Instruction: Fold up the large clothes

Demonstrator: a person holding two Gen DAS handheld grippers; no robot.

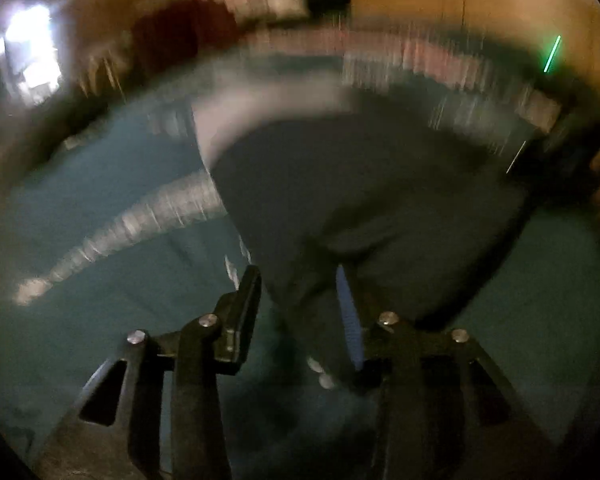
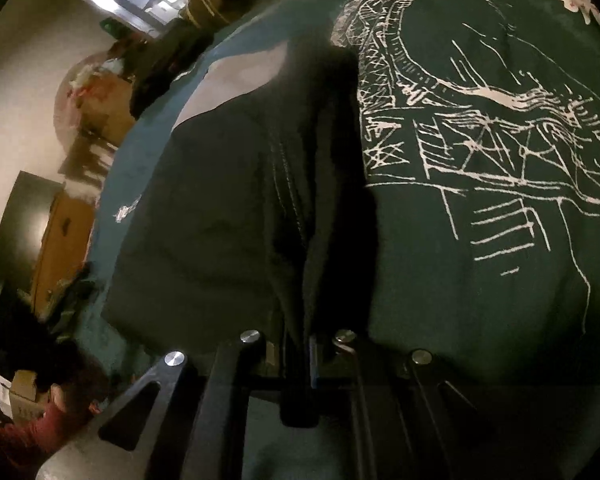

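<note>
A large dark garment [image 1: 360,200] lies on a teal bedspread [image 1: 100,208]; the left wrist view is blurred by motion. My left gripper [image 1: 300,280] is open, its fingers [image 1: 246,304] apart at the garment's near edge, one finger on each side of a dark fold. In the right wrist view the garment [image 2: 220,208] bunches into a ridge that runs down into my right gripper [image 2: 300,344]. Its jaws are shut on that fold of dark cloth. A pale lining patch [image 2: 244,76] shows at the garment's far end.
The teal bedspread with a white line drawing [image 2: 480,128] fills the right of the right wrist view. Wooden furniture [image 2: 60,232] and a person in red [image 2: 40,420] are at the left. A wooden wall [image 1: 460,4] stands behind the bed.
</note>
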